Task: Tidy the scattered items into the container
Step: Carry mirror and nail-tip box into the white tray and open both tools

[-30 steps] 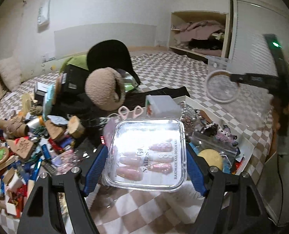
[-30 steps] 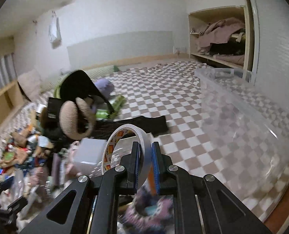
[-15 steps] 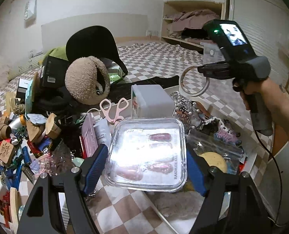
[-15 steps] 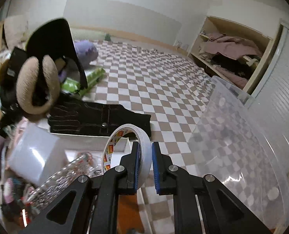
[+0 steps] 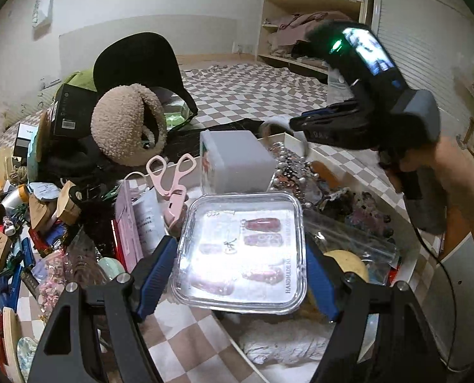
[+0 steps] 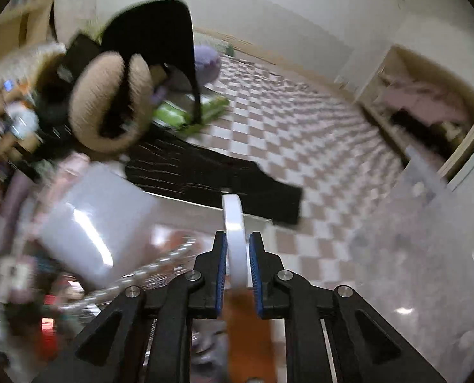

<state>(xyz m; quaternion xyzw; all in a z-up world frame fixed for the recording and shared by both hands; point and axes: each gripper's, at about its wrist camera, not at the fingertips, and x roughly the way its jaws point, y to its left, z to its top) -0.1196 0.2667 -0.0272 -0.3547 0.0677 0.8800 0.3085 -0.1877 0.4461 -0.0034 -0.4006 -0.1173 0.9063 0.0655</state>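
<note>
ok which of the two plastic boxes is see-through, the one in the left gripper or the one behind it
The flat nail box held between the left gripper fingers is see-through: pink press-on nails show through its lid. The taller box behind it is frosted white and hides its contents.

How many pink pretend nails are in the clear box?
5 nails in the clear box: right column upper, middle, lower; left column upper, lower. Glare may hide others.
</note>
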